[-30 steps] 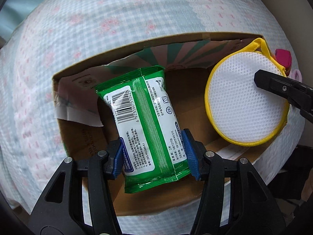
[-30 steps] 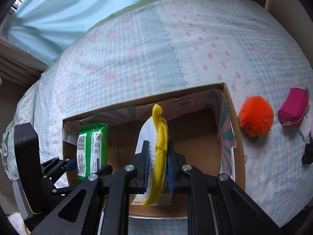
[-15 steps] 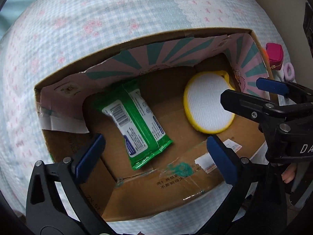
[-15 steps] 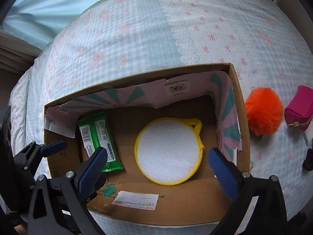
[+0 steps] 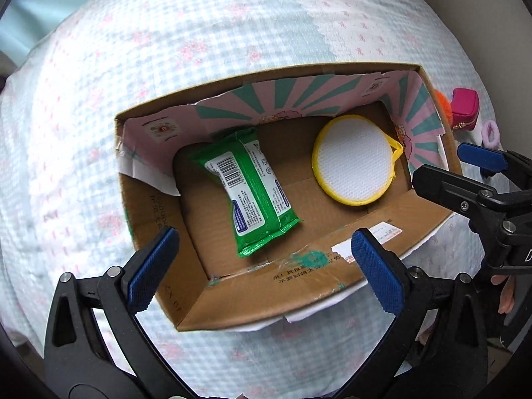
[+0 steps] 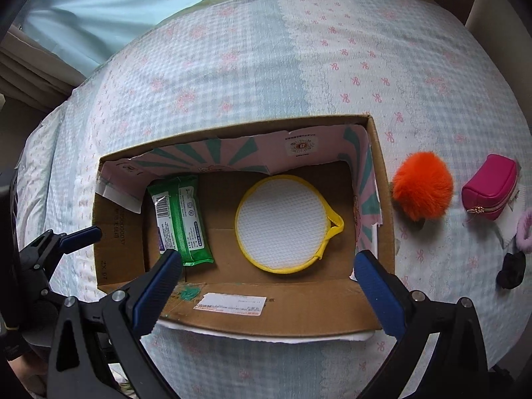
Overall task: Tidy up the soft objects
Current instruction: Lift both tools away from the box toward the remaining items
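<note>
Both claws, left claw and right claw, are gaping empty; wipes and pouch are lying boxed, pompom and purse waiting at 3 o'clock

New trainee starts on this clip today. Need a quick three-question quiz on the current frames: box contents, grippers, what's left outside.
1. True or false: the green wipes pack and the round yellow-rimmed mesh pouch both lie flat on the floor of the cardboard box.
2. Which gripper holds something: A left gripper, B right gripper, C neither?
3. Which fluffy thing lies on the bedspread nearest the box's right wall?

Key
1. True
2. C, both stand open and empty
3. The orange pompom, beside the pink zip pouch
</note>
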